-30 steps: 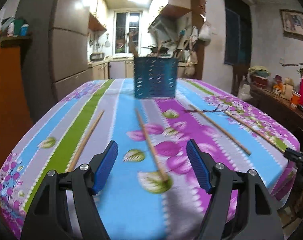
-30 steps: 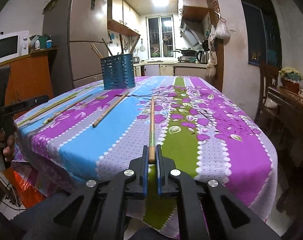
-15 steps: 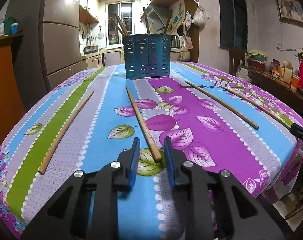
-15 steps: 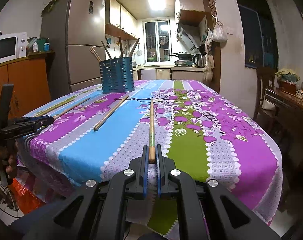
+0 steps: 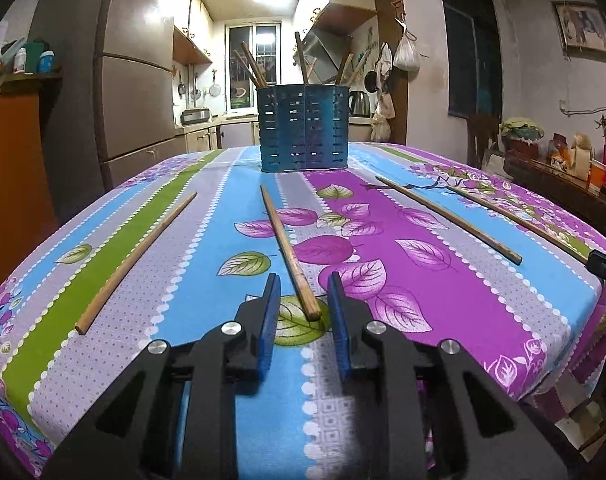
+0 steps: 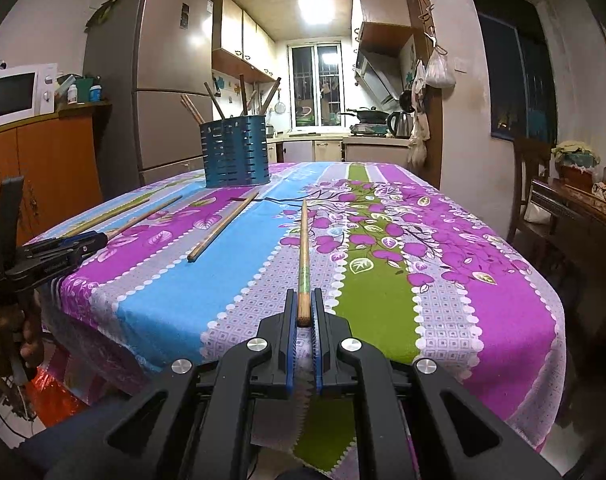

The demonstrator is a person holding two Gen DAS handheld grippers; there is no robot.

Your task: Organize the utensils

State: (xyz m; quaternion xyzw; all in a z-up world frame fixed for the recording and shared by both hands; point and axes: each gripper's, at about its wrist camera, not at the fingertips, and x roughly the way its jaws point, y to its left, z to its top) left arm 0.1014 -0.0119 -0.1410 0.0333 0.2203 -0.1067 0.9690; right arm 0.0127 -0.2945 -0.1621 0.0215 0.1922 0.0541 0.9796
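The right tool [image 6: 304, 312] pinches a wooden chopstick [image 6: 303, 256] at the counter's near edge, the left tool [image 5: 301, 300] stands half spread around another wooden chopstick [image 5: 287, 248] without pressing it, so next it probably must close, then both go to the blue slotted holder [image 5: 303, 128] near the far edge.

I can't read any words or numbers here. The fridge [image 6: 159, 80] has a small dark sticker on its door, and the bottles [image 6: 83, 92] beside the microwave have labels, but they look too blurry.
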